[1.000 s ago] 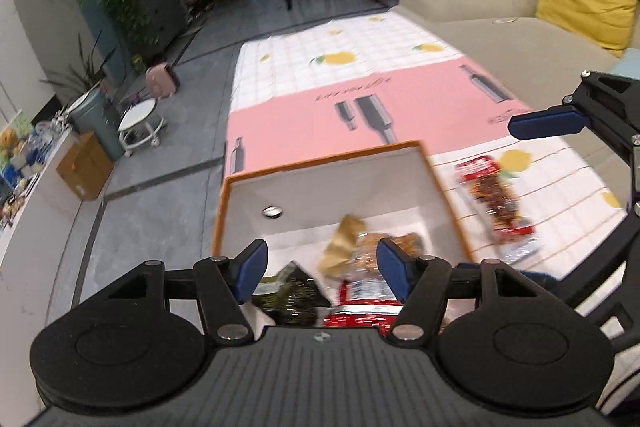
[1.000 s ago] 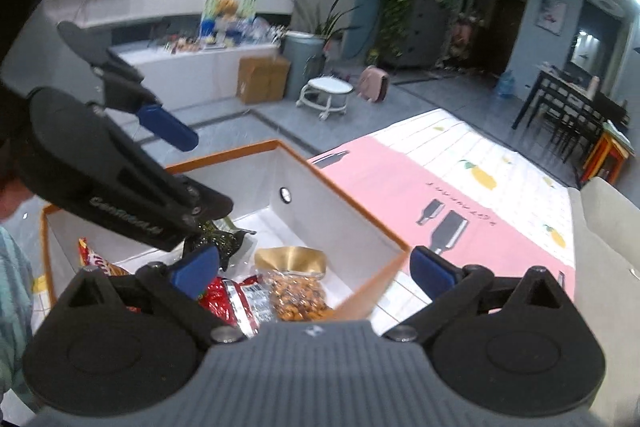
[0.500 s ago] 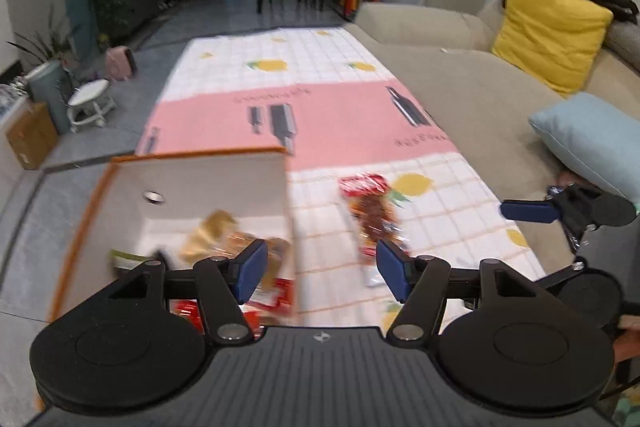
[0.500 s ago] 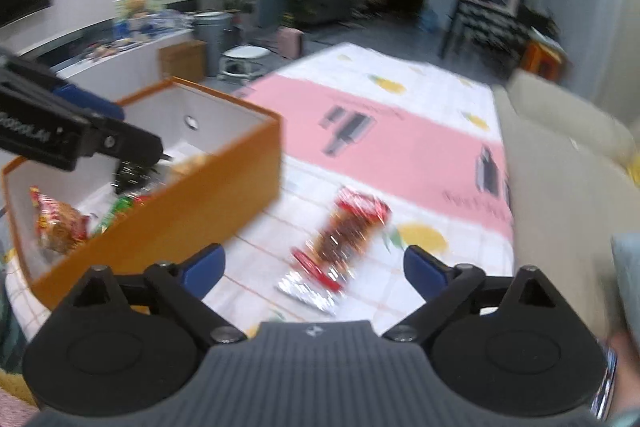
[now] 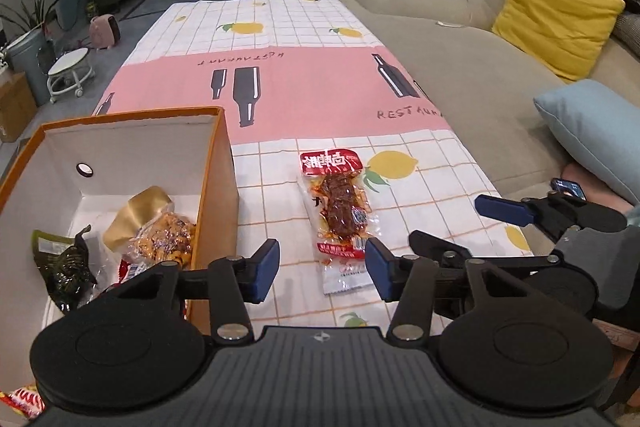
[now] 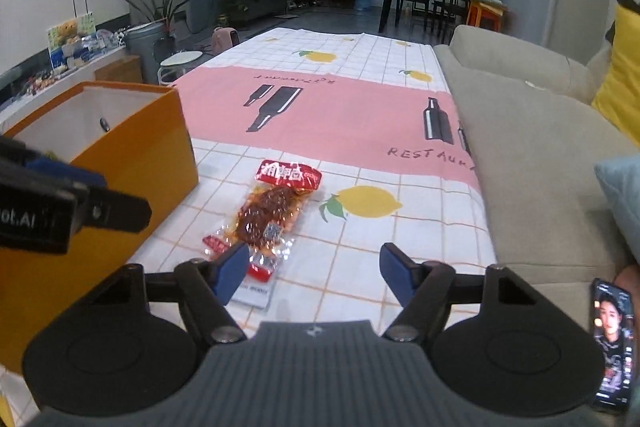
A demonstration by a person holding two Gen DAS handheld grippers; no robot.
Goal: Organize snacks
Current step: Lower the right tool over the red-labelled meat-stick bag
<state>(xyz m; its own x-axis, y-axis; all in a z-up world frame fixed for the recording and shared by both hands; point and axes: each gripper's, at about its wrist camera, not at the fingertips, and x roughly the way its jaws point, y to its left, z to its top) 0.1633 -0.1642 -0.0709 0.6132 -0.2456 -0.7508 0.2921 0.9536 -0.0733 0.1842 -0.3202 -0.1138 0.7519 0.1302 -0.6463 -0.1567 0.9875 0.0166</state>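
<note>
A single red snack packet (image 5: 338,211) is seen lying flat on the tablecloth-covered surface (image 5: 312,95), just right of the orange box (image 5: 218,163), in which other snacks (image 5: 160,231) are already held. The packet's long axis runs from near to far, its red header at the far end and its white end nearest the tools. The left tool (image 5: 322,267) is positioned with the packet's near end roughly between its fingertips; the right tool (image 6: 314,273) is set slightly to the packet's right. The jaws of both have just been closing, yet both are half open and nothing is gripped. The left tool is judged the better aligned.
</note>
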